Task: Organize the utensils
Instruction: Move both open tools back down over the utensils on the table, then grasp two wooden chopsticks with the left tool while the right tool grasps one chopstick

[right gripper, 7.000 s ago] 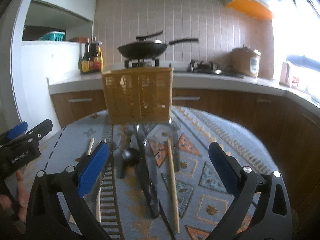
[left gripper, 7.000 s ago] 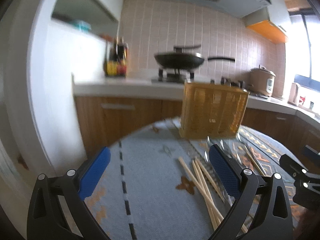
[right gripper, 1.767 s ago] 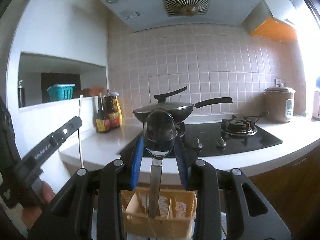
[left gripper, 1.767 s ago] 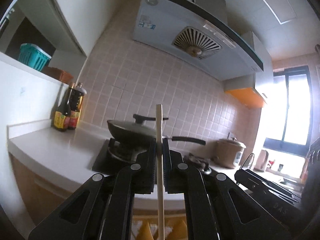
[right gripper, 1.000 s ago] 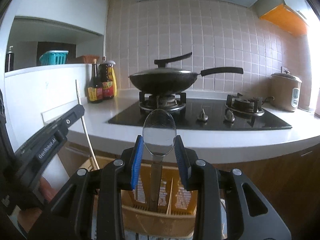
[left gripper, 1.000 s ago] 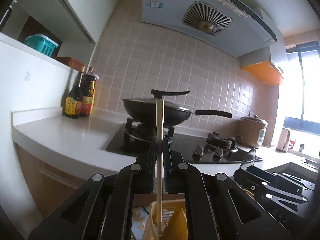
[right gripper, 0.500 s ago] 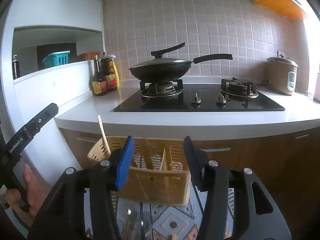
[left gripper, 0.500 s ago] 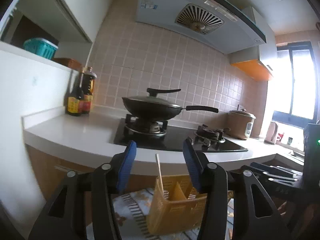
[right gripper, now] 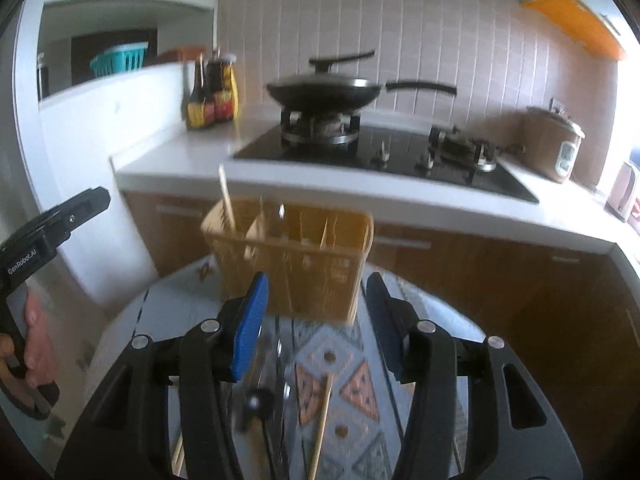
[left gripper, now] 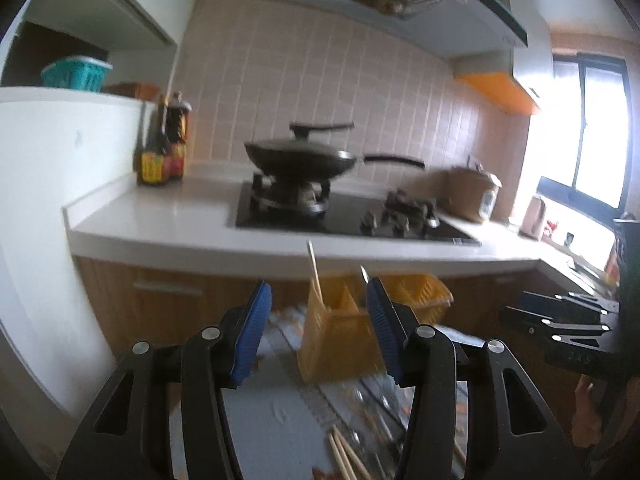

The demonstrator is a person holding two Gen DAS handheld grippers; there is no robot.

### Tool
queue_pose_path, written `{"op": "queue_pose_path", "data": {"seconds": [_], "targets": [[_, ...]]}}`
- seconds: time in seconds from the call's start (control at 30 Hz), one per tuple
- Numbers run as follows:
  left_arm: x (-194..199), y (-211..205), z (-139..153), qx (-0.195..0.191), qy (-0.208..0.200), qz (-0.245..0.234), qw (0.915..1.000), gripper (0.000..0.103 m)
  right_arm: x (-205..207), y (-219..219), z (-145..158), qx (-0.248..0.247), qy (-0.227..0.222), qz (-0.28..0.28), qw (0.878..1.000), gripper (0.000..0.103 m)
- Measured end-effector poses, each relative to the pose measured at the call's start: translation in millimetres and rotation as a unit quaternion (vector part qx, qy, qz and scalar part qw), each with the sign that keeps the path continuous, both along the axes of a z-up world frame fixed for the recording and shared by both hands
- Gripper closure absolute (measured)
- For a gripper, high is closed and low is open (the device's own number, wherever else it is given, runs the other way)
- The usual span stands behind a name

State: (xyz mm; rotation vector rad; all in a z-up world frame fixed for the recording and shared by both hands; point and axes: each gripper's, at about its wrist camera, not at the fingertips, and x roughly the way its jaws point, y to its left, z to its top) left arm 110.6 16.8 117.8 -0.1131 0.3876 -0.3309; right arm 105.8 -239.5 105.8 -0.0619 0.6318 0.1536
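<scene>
both grippers are empty right now, left gripper [left gripper: 318, 330] and right gripper [right gripper: 314, 322] each with jaws spread wide and nothing between the blue pads, so this reads as the gap between one drop-off and the next pickup. the yellow utensil basket [right gripper: 292, 258] stands on the patterned tablecloth [right gripper: 344, 400] straight ahead of both, with one chopstick [right gripper: 226, 200] standing up in its left-end compartment, leaning a bit, and what looks like a spoon handle [right gripper: 282, 211] poking up in a compartment next to it (too blurry to be sure). plenty left to sort: a loose chopstick [right gripper: 322, 420] lies on the cloth just below the right gripper, a dark ladle or spoon [right gripper: 254, 404] and some metal pieces beside it, and a bunch of chopsticks [left gripper: 344, 456] lies under the left gripper. next move, i'd guess, is tipping down to the cloth and pinching one piece near the middle. the flat thin chopsticks will be fiddly, and the pile is crowded so grabbing two at once is a risk. background is just the counter, the wok [right gripper: 322, 90] on the hob, sauce bottles [right gripper: 210, 96] and a rice cooker [right gripper: 554, 148], all well clear.
</scene>
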Motion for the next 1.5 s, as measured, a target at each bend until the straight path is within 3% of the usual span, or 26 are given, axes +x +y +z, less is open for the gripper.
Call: {"op": "queue_pose_path", "data": {"seconds": [0.17,0.27,0.4,0.53,0.63,0.7,0.8,1.07,1.37,1.47,1.5], "targets": [[-1.8,-4.5,-23.7,0.028,0.068,-0.023,0.9970,0.055,-1.4,-2.0,-21.2,0.028,0.070,0.021,0.997,0.055],[3.4,-5.8,-48.0,0.038,0.133,-0.041,0.9895,0.055,1.9,-5.3,-41.7,0.036,0.110,0.025,0.993,0.055],[15.5,-5.8,-87.6,0.041,0.225,-0.063,0.9715,0.056,14.3,-11.7,-69.7,0.054,0.167,0.028,0.984,0.055],[25.8,-10.5,-124.2,0.057,0.288,-0.077,0.9530,0.057,26.6,-17.3,-95.7,0.071,0.213,0.028,0.974,0.056],[35.4,-18.9,-153.1,0.059,0.344,-0.107,0.9311,0.060,34.1,-19.1,-115.8,0.074,0.244,0.031,0.967,0.063],[38.8,-21.7,-165.9,0.062,0.362,-0.108,0.9236,0.063,38.5,-18.4,-128.6,0.073,0.263,0.031,0.962,0.067],[40.8,-25.5,-176.9,0.070,0.371,-0.109,0.9194,0.063,43.5,-16.9,-140.7,0.073,0.279,0.033,0.957,0.068],[34.6,-47.6,-176.3,0.148,0.340,-0.102,0.9230,0.063,47.4,-13.2,-169.8,0.056,0.304,0.027,0.951,0.068],[22.6,-72.5,-177.6,0.227,0.307,-0.079,0.9209,0.058,48.3,-14.2,-168.5,0.052,0.300,0.028,0.952,0.068],[21.3,-69.7,-175.1,0.221,0.308,-0.080,0.9218,0.064,48.3,-9.2,-168.7,0.047,0.299,0.028,0.953,0.068],[21.4,-67.7,-174.1,0.223,0.308,-0.076,0.9217,0.071,48.2,-8.1,-168.9,0.048,0.298,0.028,0.953,0.068]]}}
